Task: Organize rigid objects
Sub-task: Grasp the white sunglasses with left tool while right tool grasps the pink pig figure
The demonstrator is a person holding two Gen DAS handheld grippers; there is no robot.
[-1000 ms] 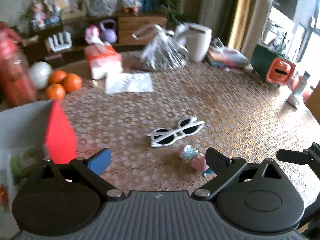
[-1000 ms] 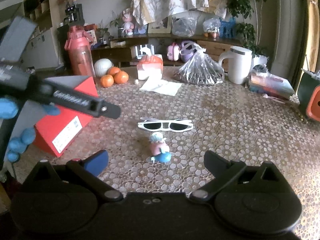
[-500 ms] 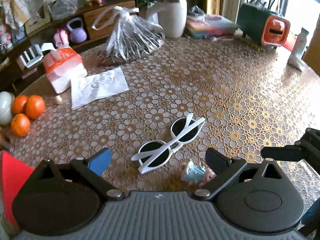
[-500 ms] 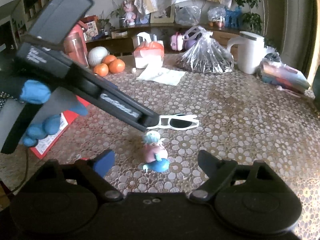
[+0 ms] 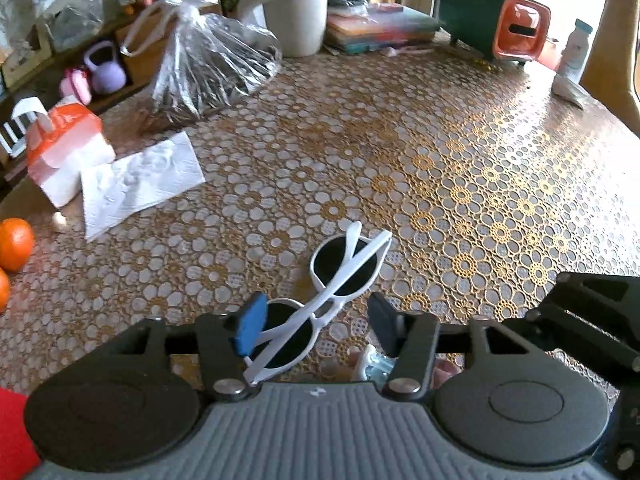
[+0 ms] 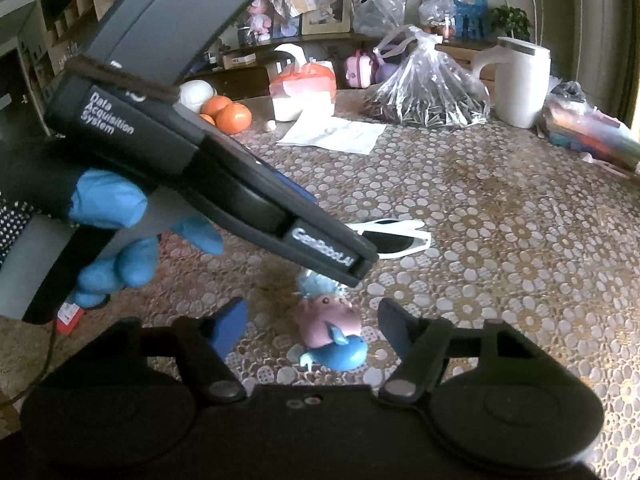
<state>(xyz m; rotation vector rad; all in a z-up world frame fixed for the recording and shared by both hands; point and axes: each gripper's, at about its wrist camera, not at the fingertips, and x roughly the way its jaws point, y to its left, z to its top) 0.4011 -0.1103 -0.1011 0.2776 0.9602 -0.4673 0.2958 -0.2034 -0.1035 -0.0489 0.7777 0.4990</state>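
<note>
White sunglasses [image 5: 332,280] with dark lenses lie folded on the patterned tablecloth [image 5: 440,168]. My left gripper [image 5: 316,324] straddles their near lens and its jaws are closing. The blue pad [image 5: 250,328] is at the frame and the other pad stands clear. A small pink and blue toy figure [image 6: 332,332] lies between the fingers of my right gripper [image 6: 312,328]. Its jaws are also closing, with neither pad touching the toy. In the right wrist view the left gripper [image 6: 356,264] crosses above the toy and hides half of the sunglasses [image 6: 396,236].
A blue-gloved hand [image 6: 108,204] holds the left tool. Oranges [image 5: 14,244], a tissue pack [image 5: 64,156], a paper napkin [image 5: 140,184] and a plastic bag [image 5: 204,68] sit at the back left. A white jug [image 5: 296,12], books [image 5: 376,28] and a green container [image 5: 496,28] line the far edge.
Both grippers have come down and forward, the left over the sunglasses and the right onto the toy. Both pairs of jaws have narrowed from wide open.
</note>
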